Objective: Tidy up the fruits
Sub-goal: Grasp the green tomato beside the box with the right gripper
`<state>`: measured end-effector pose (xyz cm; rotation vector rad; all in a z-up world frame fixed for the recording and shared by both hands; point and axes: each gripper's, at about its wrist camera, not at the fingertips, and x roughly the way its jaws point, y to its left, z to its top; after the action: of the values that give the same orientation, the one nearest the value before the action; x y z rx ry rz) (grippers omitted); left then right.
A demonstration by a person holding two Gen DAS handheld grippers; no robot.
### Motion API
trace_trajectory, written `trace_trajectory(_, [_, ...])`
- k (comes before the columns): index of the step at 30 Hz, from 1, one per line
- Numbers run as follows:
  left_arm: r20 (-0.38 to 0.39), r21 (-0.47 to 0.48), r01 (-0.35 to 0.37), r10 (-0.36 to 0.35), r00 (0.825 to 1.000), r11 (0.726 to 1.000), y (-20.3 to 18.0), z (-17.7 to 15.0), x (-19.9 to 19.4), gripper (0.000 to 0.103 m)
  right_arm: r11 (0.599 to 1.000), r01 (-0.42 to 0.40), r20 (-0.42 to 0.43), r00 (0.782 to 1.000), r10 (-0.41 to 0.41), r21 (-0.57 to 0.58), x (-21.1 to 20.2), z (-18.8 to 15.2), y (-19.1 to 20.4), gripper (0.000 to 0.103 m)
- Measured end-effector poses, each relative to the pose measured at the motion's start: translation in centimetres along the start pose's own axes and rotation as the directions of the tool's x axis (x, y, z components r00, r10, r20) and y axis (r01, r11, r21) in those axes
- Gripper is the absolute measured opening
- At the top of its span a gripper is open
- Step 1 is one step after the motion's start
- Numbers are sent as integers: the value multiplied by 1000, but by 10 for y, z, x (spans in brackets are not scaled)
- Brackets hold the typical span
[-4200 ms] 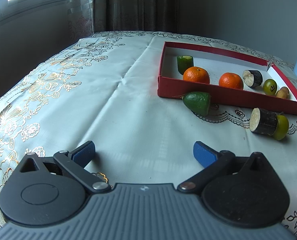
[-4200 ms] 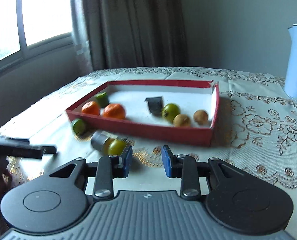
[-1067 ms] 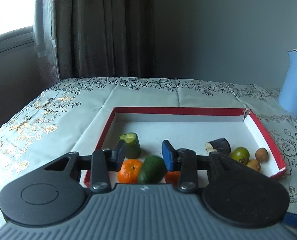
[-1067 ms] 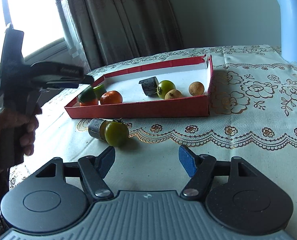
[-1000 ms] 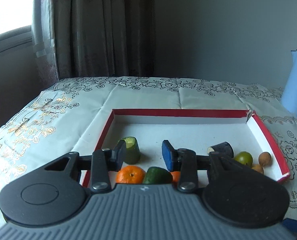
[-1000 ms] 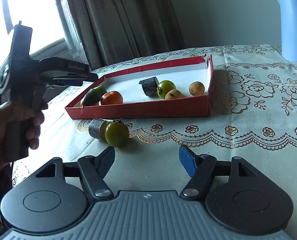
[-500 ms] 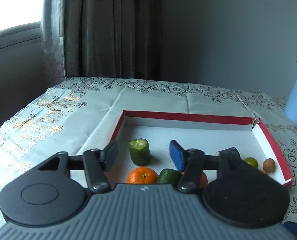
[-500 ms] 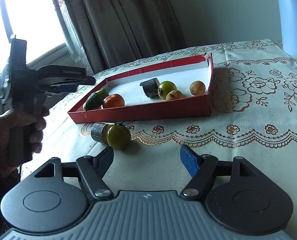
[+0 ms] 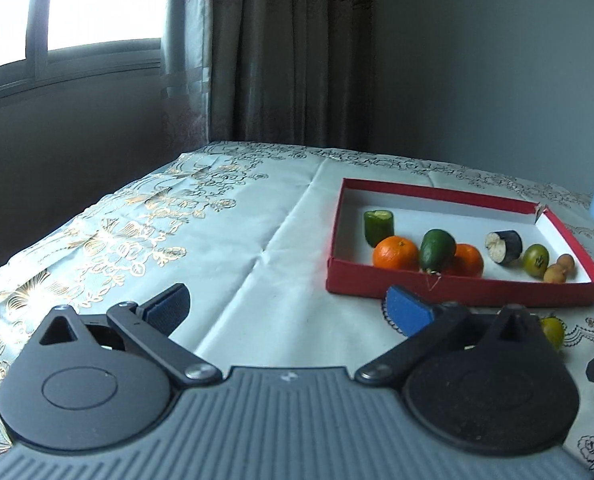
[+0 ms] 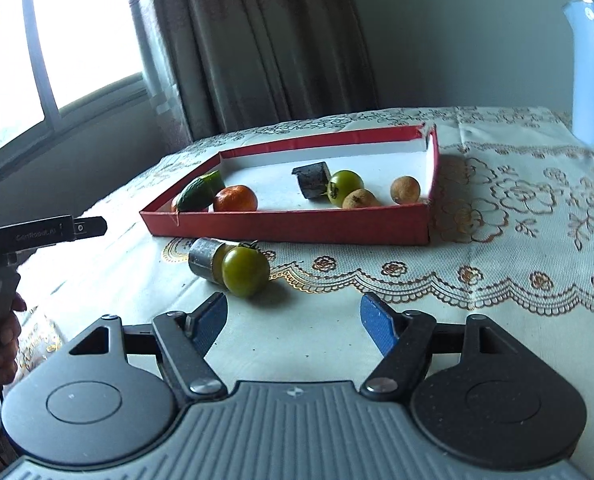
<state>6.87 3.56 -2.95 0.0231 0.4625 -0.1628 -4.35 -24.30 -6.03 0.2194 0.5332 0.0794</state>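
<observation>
Right gripper (image 10: 293, 316), jaws spread and empty, is nearer than the just-opened, empty left gripper (image 9: 285, 306) to the round green tomato (image 10: 245, 271), ahead-left, probably touching the dark cut cylinder (image 10: 203, 258).

This looks like a room in a home: a counter covered with a lace-edged floral tablecloth (image 10: 497, 216), heavy patterned curtains (image 9: 289, 52) beside a bright window (image 9: 97, 0), a pale blue kettle (image 10: 593, 72), and plain painted walls.

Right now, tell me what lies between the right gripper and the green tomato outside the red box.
Nothing: in the right wrist view, only bare tablecloth separates the open right gripper from the green tomato.
</observation>
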Motion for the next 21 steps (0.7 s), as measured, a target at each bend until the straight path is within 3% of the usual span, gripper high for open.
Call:
trace_trajectory(5, [-75,-13,-6,5,997,1000,6,-10,15,103,990,-5,-37,999,0,-137,8,2,22,73])
trace_trajectory(13, [-88,15,6,-5,996,1000,2,-16,14,103,969,-51,-108,994,25,-242,36,24,29,73])
trace_trajectory(18, [-108,12,12,-11,994,1000,3,-16,18,103,951,-77,-134,990,38,-301,51,32,28,54])
trace_trajectory(21, [-116,-6,18,-19,993,1000,6,-15,20,103,941,-92,-141,989,48,-326,54,32,29,51])
